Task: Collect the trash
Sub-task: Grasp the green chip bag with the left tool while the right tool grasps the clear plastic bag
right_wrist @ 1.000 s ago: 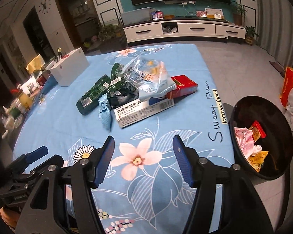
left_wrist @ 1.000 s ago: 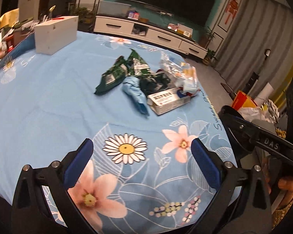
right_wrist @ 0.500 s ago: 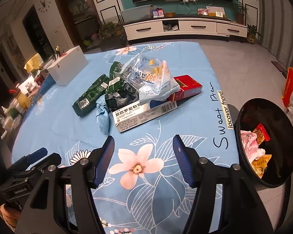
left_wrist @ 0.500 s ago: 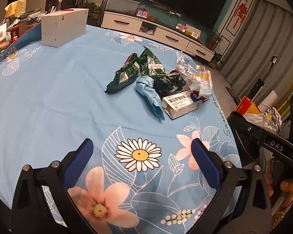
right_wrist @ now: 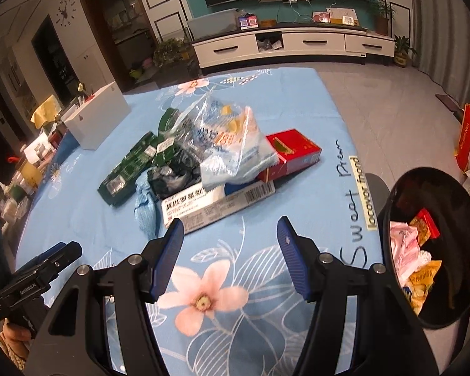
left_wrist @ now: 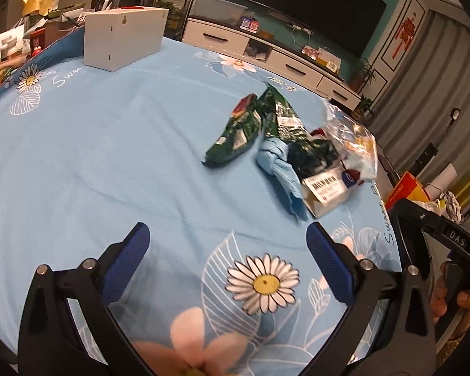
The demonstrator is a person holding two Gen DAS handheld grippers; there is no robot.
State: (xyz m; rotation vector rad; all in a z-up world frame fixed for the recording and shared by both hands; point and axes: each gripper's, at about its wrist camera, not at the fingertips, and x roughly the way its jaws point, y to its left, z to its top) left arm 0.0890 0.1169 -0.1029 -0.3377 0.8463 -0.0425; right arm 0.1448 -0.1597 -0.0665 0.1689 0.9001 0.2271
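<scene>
Both tongs are standing released and empty: the left gripper (left_wrist: 227, 247) and right gripper (right_wrist: 230, 241) are aiming down at the trash pile (right_wrist: 200, 166), lying heaped just ahead of them, evidently lining up a pick; the black bin (right_wrist: 435, 244), right of the right gripper, is already holding crumpled wrappers (right_wrist: 415, 250)

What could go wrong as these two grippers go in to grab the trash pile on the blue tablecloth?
The pile overlaps: the clear plastic bag lies on the red box and the white box, so pulling one piece may drag others along. The black bin stands off the table's right edge, so a loose grip could drop trash on the floor. Both open grippers, left and right, aim at the same pile and might collide.
</scene>
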